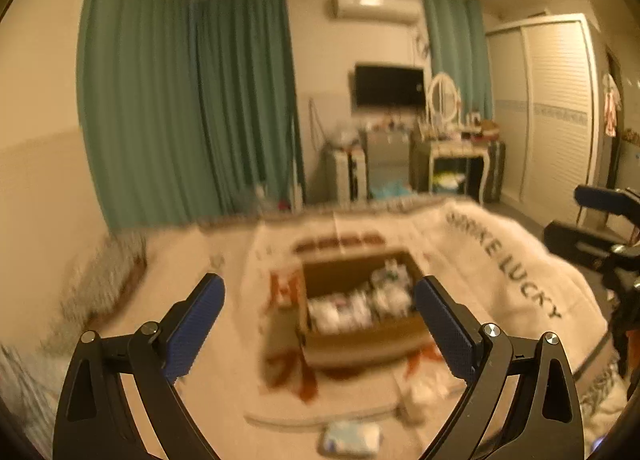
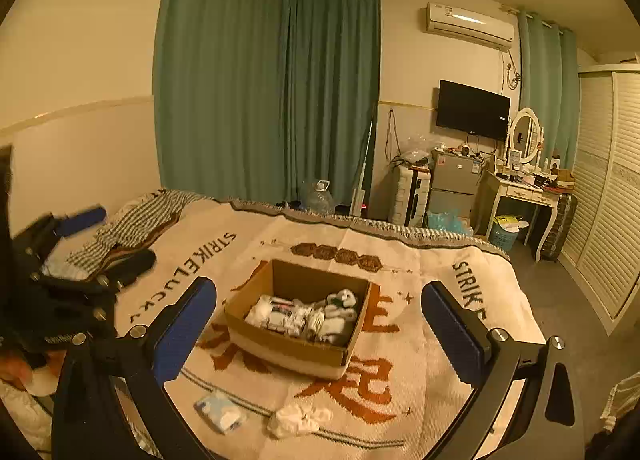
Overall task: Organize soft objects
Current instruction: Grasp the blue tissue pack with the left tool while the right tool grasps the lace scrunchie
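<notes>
Socks: rolled pairs fill the cardboard box (image 2: 294, 334) mid-blanket; a blue-white bundle (image 2: 219, 411) and white bundle (image 2: 298, 419) remain near the blanket's (image 2: 420, 400) front edge. My left gripper (image 1: 320, 324) and right gripper (image 2: 320, 332) gape wide, empty.

One cardboard box (image 2: 296, 324) holds a heap of rolled socks (image 2: 308, 314), too jumbled to count. Two loose soft bundles lie outside it: one pale blue (image 2: 219, 412), one white (image 2: 298, 420). Two grippers, left (image 1: 320, 324) and right (image 2: 320, 334).

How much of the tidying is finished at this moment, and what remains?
Done: several rolled soft items lie in the brown cardboard box. In hand: nothing; the left claw and right claw are open. Left: a pale blue folded bundle and a white crumpled bundle on the blanket.
</notes>
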`<state>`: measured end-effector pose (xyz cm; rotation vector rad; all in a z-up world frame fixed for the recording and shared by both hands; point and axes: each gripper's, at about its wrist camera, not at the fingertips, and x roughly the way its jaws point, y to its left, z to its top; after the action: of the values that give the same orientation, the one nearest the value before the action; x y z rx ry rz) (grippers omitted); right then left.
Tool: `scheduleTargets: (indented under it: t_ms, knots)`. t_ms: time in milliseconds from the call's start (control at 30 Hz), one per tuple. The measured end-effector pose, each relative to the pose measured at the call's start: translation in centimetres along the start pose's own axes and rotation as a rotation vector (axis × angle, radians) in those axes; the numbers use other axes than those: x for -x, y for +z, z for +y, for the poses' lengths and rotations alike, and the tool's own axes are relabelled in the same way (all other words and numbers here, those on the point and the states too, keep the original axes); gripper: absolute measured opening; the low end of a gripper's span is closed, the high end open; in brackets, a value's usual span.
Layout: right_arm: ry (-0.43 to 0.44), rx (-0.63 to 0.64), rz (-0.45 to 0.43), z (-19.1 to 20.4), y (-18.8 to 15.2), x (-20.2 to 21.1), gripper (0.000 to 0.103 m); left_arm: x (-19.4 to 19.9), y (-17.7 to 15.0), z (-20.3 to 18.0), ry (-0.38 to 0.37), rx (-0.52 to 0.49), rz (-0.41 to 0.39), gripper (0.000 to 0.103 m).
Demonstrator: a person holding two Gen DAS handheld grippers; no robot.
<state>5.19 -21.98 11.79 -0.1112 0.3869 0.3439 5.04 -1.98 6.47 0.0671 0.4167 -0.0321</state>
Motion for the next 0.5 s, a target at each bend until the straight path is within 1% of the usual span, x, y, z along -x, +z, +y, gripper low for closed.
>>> scheduleTargets:
  t_ms: [67,167,233,300,400,500]
  knots:
    - [0.004,0.007,0.013,0.4,-1.0,-0.1,0.103,-1.4,-1.8,0.2,-0.005,0.046,0.049,0.098]
    - [0.013,0.032,0.048,1.1,-3.1,-1.2,0.103,-3.6,-4.5,-0.1,0.019,0.067,0.104,0.098]
    - [0.012,0.040,0.072,1.3,-4.7,-2.5,0.103,-4.5,-6.3,-0.6,0.012,0.074,0.145,0.098]
    - [-0.001,0.035,0.120,1.4,-6.9,-4.6,0.103,-5.7,-7.9,-1.2,-0.011,0.065,0.198,0.098]
    - [0.007,0.011,0.209,1.2,-9.8,-7.4,0.103,-7.5,-10.3,-1.6,0.007,0.044,0.252,0.098]
    - [0.024,-0.013,0.276,1.1,-12.6,-10.2,0.103,-9.2,-12.6,-1.7,-0.008,0.059,0.306,0.098]
